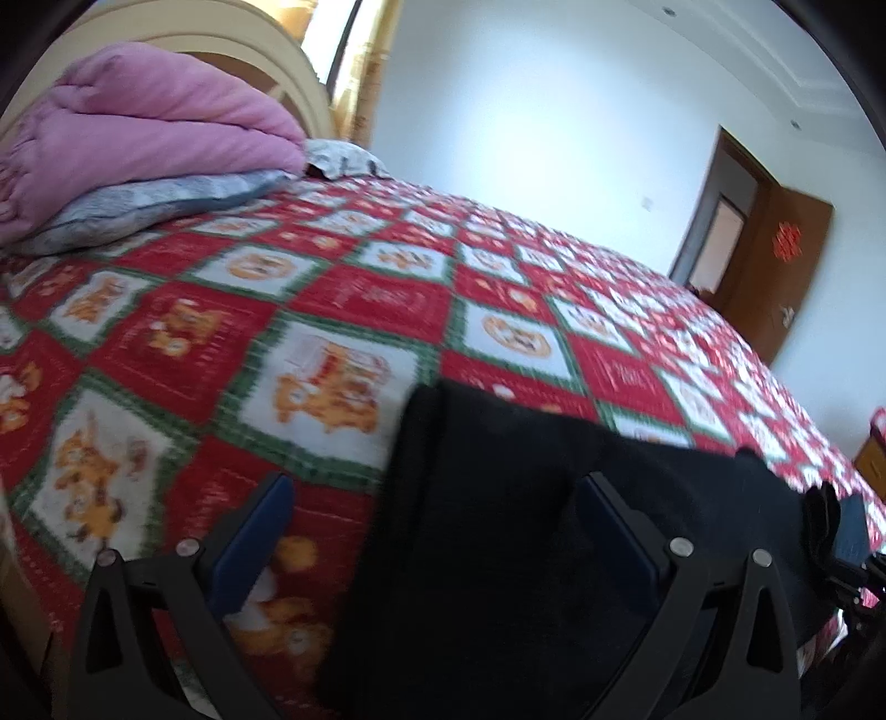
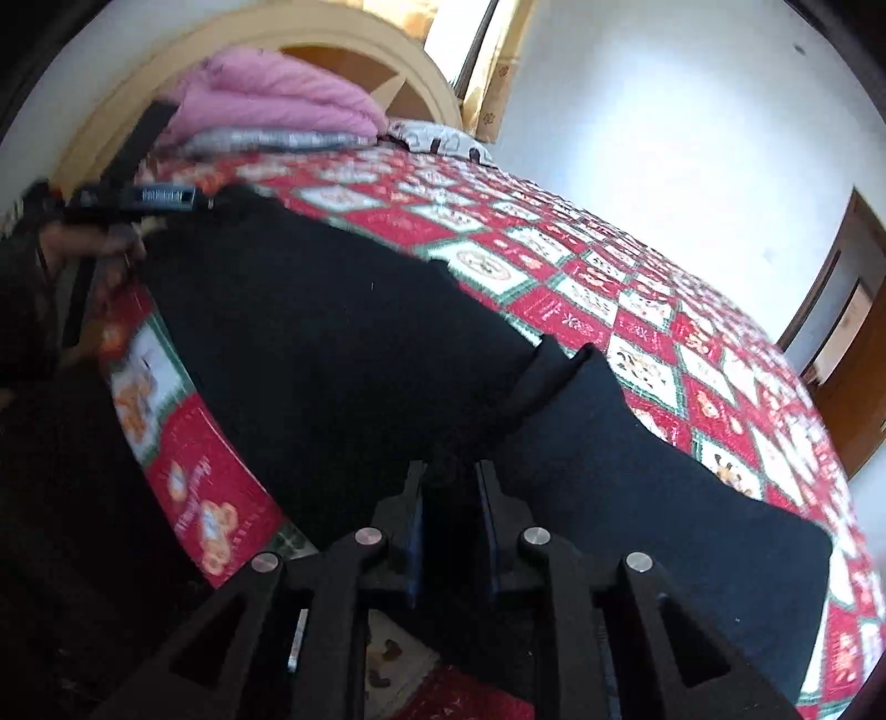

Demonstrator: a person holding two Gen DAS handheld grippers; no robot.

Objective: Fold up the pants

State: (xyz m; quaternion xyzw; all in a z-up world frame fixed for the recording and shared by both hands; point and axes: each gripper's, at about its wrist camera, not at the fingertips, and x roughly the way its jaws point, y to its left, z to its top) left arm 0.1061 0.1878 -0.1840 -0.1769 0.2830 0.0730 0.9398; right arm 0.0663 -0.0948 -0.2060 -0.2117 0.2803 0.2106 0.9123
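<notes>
We saw the pants (image 2: 332, 343) lying on the bed (image 1: 354, 299), long axis running between our 2 grippers, the right gripper (image 2: 449, 487) clenched on 1 end, the left gripper (image 1: 437, 498) spread wide over the other.

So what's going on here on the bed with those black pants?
A person holding a gripper in each hand is folding black pants on a bed covered by a red patterned bedspread. The right gripper is shut on a pinch of the dark fabric. The left gripper is open, one finger over the bedspread and the other over the pants, gripping nothing. A pink quilt is stacked by the headboard.
</notes>
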